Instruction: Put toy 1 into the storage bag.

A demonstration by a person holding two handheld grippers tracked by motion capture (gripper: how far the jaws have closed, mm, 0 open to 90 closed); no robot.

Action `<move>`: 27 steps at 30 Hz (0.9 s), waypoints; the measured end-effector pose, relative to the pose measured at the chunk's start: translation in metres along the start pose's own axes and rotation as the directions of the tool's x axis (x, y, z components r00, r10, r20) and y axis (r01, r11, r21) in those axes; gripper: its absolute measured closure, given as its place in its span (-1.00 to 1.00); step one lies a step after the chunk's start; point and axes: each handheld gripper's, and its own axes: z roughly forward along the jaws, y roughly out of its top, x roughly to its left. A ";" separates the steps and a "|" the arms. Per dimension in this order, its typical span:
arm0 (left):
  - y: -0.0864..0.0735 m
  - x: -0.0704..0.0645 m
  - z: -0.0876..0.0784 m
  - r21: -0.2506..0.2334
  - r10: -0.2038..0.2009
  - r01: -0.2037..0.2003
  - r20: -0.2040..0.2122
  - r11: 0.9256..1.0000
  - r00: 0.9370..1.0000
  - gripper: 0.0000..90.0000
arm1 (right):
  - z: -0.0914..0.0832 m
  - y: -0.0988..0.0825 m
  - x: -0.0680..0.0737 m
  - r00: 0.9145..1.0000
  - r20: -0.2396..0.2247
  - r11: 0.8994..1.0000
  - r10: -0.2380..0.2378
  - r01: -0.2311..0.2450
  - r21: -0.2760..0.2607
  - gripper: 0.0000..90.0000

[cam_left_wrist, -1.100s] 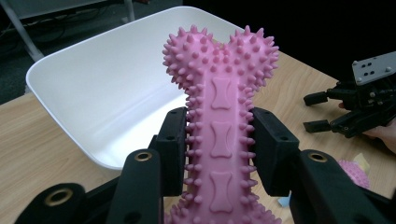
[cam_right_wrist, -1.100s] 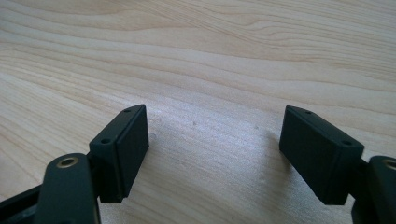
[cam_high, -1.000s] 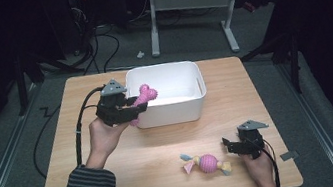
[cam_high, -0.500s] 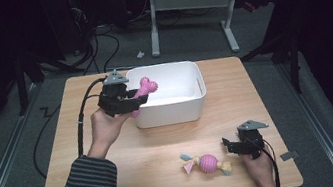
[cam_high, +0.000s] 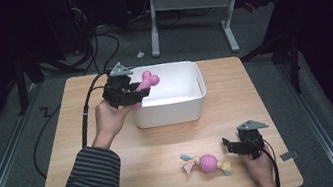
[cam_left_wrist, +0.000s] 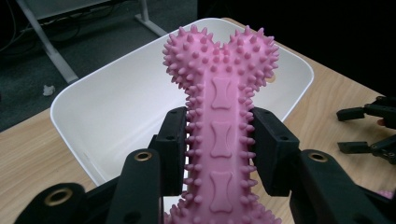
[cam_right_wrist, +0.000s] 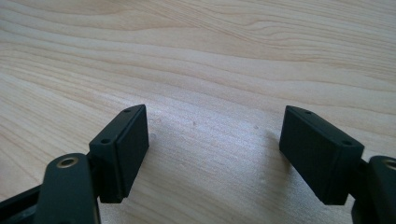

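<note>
So the left gripper (cam_high: 140, 91) is clamped tight on a pink spiky bone toy (cam_left_wrist: 223, 116), pinching it around the middle of the shaft with the knobby end sticking out past the jaws. In the high view the bone sits up in the air right over the near left corner of the white bin (cam_high: 199, 85), which stands at the far middle of the wooden table (cam_high: 162, 144). From the left gripper view the knobby end is already hanging above the bin's open inside, and the bin looks like it has nothing in it. I'd call this the carry-and-drop step: toy picked up, hovering over the bin, not let go yet. Next move, I'm guessing, is to push a bit farther over the middle of the bin so it clears the rim, maybe dip down, then open the jaws. The spikes are soft rubber, so it might cling to a pad for a sec. Meanwhile the right gripper (cam_high: 236, 144) is parked low at the near right of the table, jaws spread wide with nothing between them, just beside a rope toy with a pink ball (cam_high: 207, 163); probably that one's next. No brand names, labels or writing I can read anywhere.
</note>
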 end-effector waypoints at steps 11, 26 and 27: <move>0.003 0.010 0.017 0.025 0.011 -0.010 -0.023 1.000 1.000 0.31 | 0.000 0.000 0.000 1.000 0.000 1.000 -0.002 0.002 0.001 -0.47; -0.004 0.026 0.043 0.056 -0.018 0.020 -0.035 0.998 0.999 0.30 | 0.000 0.000 0.000 1.000 0.000 1.000 0.000 0.000 0.001 -0.47; -0.004 0.027 0.045 0.056 -0.021 0.022 -0.034 0.998 0.999 0.30 | 0.000 0.000 0.000 1.000 0.000 1.000 0.000 0.000 0.000 -0.47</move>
